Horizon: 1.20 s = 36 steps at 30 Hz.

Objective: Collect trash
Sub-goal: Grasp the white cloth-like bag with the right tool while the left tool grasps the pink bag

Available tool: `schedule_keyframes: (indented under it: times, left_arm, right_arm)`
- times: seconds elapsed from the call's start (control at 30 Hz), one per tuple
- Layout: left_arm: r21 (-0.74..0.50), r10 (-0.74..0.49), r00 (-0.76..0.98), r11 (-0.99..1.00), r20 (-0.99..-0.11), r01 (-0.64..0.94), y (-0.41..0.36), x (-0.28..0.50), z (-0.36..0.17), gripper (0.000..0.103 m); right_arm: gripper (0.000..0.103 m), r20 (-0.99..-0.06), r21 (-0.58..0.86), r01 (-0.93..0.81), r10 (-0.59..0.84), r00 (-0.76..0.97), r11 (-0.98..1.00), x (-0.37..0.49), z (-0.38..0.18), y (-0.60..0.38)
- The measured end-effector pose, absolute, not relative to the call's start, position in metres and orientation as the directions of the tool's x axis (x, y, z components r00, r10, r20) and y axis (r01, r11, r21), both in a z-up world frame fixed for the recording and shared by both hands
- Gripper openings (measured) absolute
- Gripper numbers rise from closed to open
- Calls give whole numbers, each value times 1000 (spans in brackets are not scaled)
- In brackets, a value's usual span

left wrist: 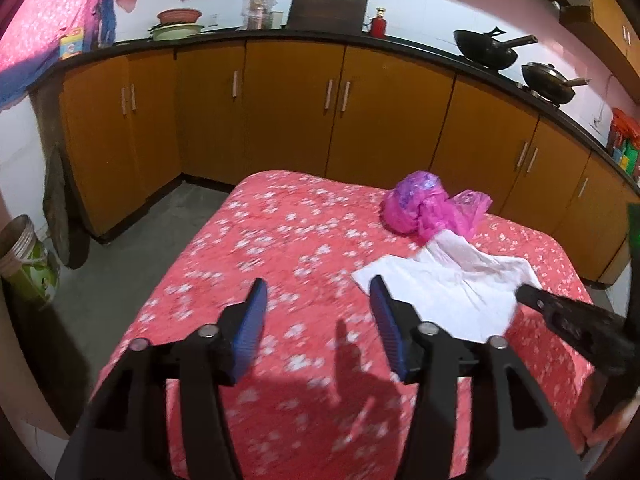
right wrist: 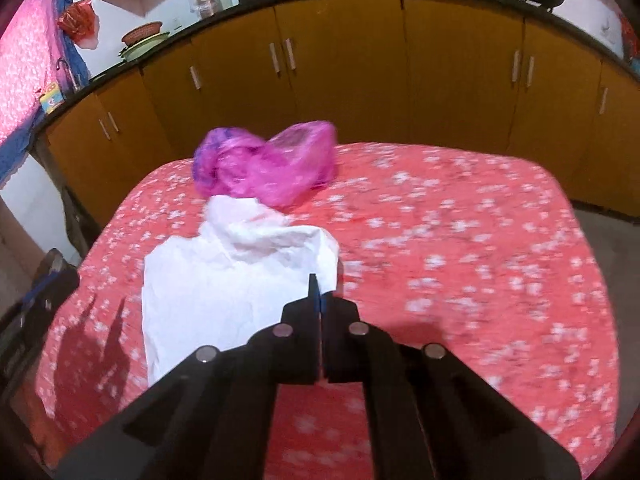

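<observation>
Centrally, crinkled white paper (right wrist: 224,280) beside glossy pink bag (right wrist: 276,160); left claw (left wrist: 318,312) wide, right claw (right wrist: 320,296) closed, empty.

Crumpled pink plastic bag (left wrist: 420,208) w/ purple print is seen bunched near far edge of red floral tablecloth (left wrist: 280,248). White paper sheet (left wrist: 452,288), creased, is laid flat on cloth, far end touching the bag.
</observation>
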<state>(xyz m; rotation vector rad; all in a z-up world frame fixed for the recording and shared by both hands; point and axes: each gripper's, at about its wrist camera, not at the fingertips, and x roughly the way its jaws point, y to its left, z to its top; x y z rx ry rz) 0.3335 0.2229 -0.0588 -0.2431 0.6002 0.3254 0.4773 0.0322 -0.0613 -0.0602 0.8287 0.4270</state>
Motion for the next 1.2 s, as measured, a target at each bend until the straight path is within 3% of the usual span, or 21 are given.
schedule_keyframes:
  times: [0.23, 0.5, 0.93, 1.0, 1.1, 1.2]
  left_arm:
    - [-98, 223, 806, 940, -549, -326, 200, 387, -50, 61]
    - [-79, 207, 798, 950, -566, -303, 190, 436, -56, 61]
    - [-74, 138, 772, 969, -621, -234, 195, 476, -62, 61]
    - [-87, 108, 766, 974, -634, -210, 198, 481, -64, 56]
    - [-114, 63, 766, 978, -640, -176, 202, 484, -65, 34]
    - [-99, 64, 763, 981, -643, -166, 198, 484, -65, 21]
  right_arm:
    - [2, -699, 78, -297, 265, 664, 952, 478, -53, -21]
    - [2, -691, 81, -215, 210, 691, 973, 487, -54, -51]
    - [2, -677, 170, -230, 283, 679, 958, 488, -54, -60]
    - [2, -676, 176, -232, 289, 678, 957, 488, -54, -59]
    - [2, -674, 182, -237, 296, 677, 954, 488, -54, -58]
    - [2, -669, 176, -242, 296, 682, 954, 487, -53, -55]
